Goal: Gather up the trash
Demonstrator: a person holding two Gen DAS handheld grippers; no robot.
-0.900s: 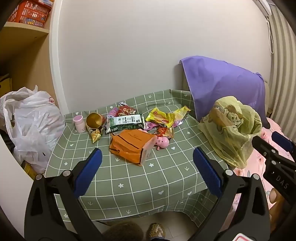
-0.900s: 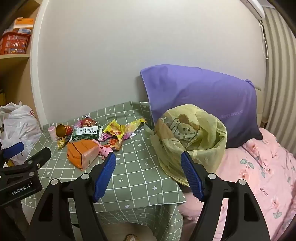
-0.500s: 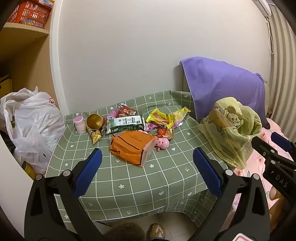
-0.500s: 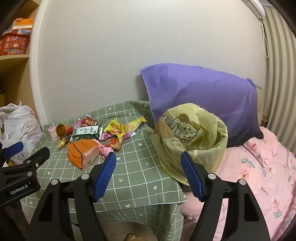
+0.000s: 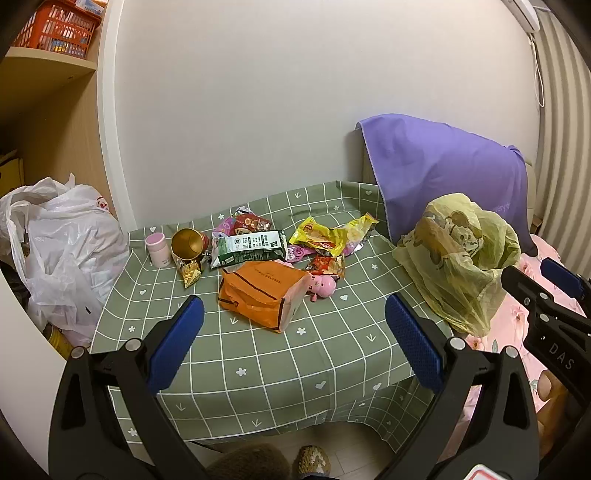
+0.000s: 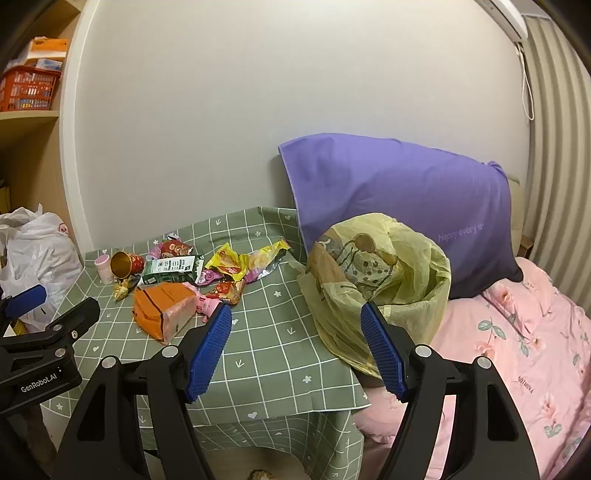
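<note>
Trash lies in a heap on the green checked tablecloth (image 5: 258, 354): an orange packet (image 5: 262, 295), a green and white carton (image 5: 249, 247), yellow wrappers (image 5: 325, 236), a red wrapper (image 5: 327, 264), a pink pig toy (image 5: 323, 284), a tipped gold cup (image 5: 188, 242) and a small pink jar (image 5: 158, 250). A yellow plastic bag (image 6: 376, 280) stands open at the table's right edge. My left gripper (image 5: 293, 345) is open and empty, in front of the heap. My right gripper (image 6: 295, 350) is open and empty, in front of the bag.
A white plastic bag (image 5: 62, 251) sits left of the table, below a shelf with an orange basket (image 5: 55, 27). A purple pillow (image 6: 402, 206) leans on the wall behind the yellow bag. A pink floral bed (image 6: 517, 350) lies to the right.
Both grippers have drifted slightly back and up from the table. Nothing was taken hold of and the trash has not moved.
</note>
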